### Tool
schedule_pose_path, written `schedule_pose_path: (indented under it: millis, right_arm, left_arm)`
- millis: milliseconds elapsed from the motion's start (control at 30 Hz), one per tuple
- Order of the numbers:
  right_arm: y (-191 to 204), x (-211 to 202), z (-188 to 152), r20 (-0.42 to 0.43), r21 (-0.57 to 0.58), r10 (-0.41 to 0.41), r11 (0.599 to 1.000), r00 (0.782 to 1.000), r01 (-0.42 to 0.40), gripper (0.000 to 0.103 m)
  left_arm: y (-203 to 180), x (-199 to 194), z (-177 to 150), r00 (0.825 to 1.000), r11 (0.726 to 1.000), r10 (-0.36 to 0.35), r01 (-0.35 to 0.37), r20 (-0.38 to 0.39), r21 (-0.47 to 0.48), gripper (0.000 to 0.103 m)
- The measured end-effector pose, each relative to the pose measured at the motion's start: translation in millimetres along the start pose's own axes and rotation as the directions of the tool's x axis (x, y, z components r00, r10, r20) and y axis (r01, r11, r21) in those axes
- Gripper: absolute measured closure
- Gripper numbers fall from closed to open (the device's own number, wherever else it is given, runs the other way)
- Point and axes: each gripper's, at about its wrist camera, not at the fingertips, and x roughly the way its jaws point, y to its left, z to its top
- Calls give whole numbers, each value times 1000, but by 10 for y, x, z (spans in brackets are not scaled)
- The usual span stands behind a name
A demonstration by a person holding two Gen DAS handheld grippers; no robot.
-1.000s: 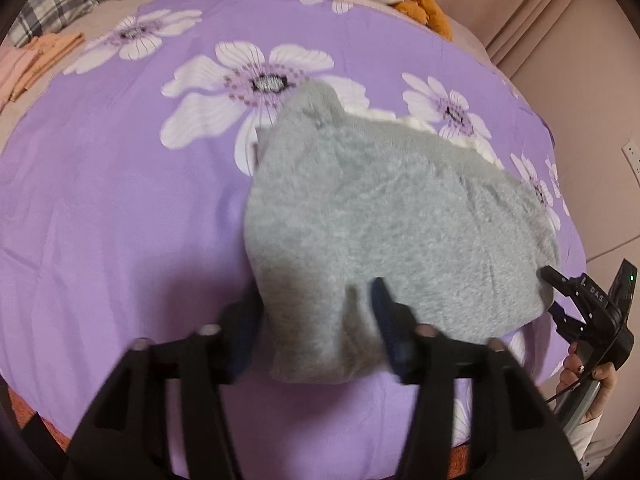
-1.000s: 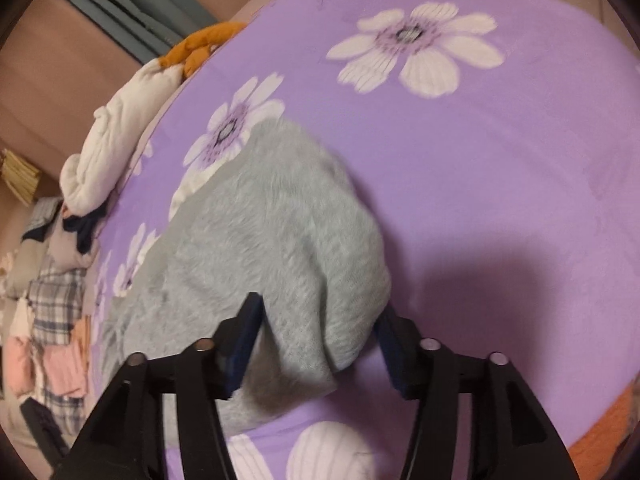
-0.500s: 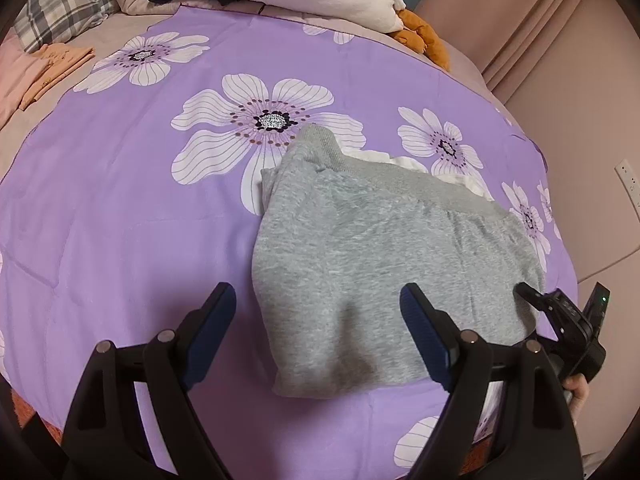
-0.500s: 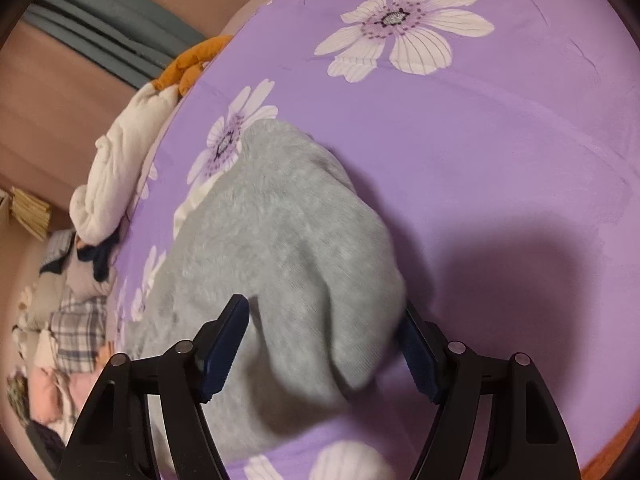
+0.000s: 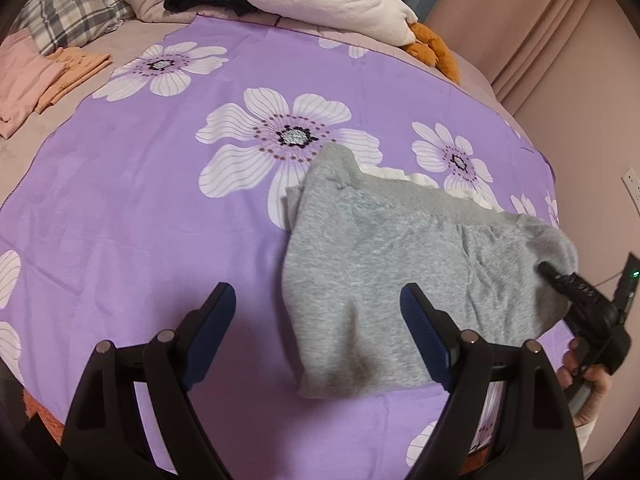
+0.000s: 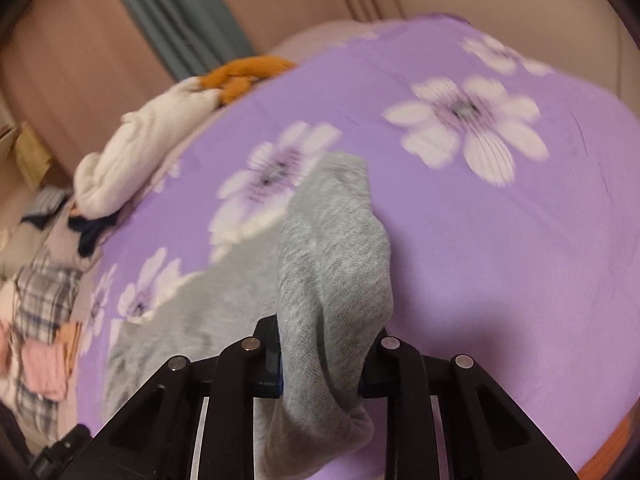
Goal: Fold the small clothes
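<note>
Left gripper [image 5: 316,320] spread wide, nothing between the blue pads, hanging just above the near left corner of the grey garment [image 5: 404,276] without touching it. Right gripper [image 6: 320,364] closing, pads pinching a bunched fold of the same grey cloth; fold lifted off the sheet and draped out over the jaws. Seen from the left wrist, right gripper biting the garment's right-hand edge, with fingers of a hand [image 5: 580,364] wrapped round the handle below.

Garment lying folded on the purple flowered sheet [image 5: 140,208] of the bed, right of centre. Long axis running roughly left to right across the left wrist view, ribbed band along the far edge, one narrow end poking up toward the big white flower [image 5: 288,136]. White lining peeking out behind the band.
</note>
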Motion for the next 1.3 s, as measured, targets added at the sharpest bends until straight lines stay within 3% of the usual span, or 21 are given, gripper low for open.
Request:
schedule_pose_path:
  millis: [133,300,567,833,1133,1233,1300]
  right_arm:
    - [422,-175,31,45,-131,45,991,998,-39,78]
    - [957,-254,-67,65,-315,86,947,994,-61,78]
    - [1474,-94,-407,-49,-510,144,847,988,-149,78]
    - [1629,198,-735,-232,-528,136,814,963,-242,78]
    - [1697,229,-846,-262,-556,120,792,958,-252,77]
    - [1649,168,-794,-271,-540,138,797,953,-269,71]
    - [1587,77,-729,-297,-510,180,800,938,-315,56]
  left_arm:
    - [73,-48,29,1000,1000,14,-14,15,-13,18]
    - [193,-82,56,999,999,27,-26,24,-44,18]
    - [352,-106,51,998,995,59,-57,24,-77,16]
    - [440,-92,29,998,994,67,-66,5,-89,16]
    - [426,-138,82,1000,996,21,-21,-3,-92,16]
    - [339,-203,158,1000,997,-26,26,4,-72,15]
    - [262,-255,224,998,996,-67,68,12,-57,12]
